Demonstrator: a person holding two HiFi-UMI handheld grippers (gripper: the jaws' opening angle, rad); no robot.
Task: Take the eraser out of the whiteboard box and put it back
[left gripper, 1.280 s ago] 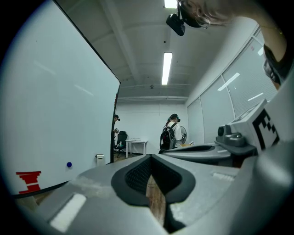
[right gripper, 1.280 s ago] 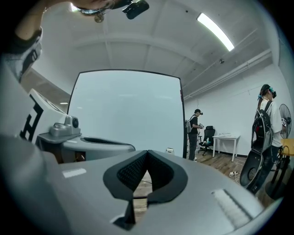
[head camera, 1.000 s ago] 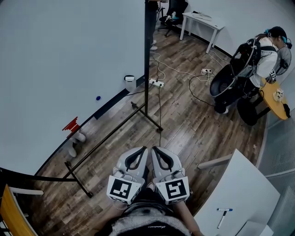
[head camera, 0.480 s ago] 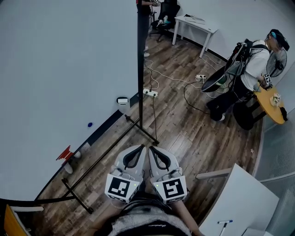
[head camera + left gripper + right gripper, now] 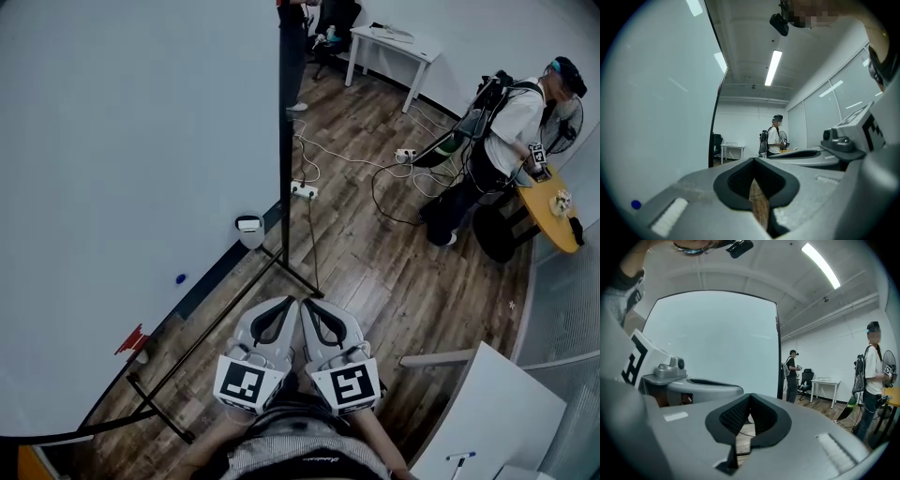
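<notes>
A small white box (image 5: 248,228) with a dark top hangs at the lower edge of the big whiteboard (image 5: 131,141) on the left; I cannot see an eraser in it. My left gripper (image 5: 287,306) and right gripper (image 5: 309,306) are side by side low in the head view, short of the box, pointing level along the board. Both are shut and hold nothing. In the left gripper view the jaws (image 5: 753,160) meet at the tips. The right gripper's jaws (image 5: 750,395) meet too. A blue magnet (image 5: 179,278) sticks to the board.
The board's black stand legs (image 5: 230,314) cross the wood floor ahead. A power strip (image 5: 302,189) and cables lie beyond. A person with a backpack (image 5: 506,112) stands by a yellow table (image 5: 553,202). A white desk (image 5: 394,42) is at the back, a white panel (image 5: 487,412) lower right.
I have moved forward along the whiteboard: the white box, blue magnet and red item slid down and left in the head view. Both grippers stayed shut together.
</notes>
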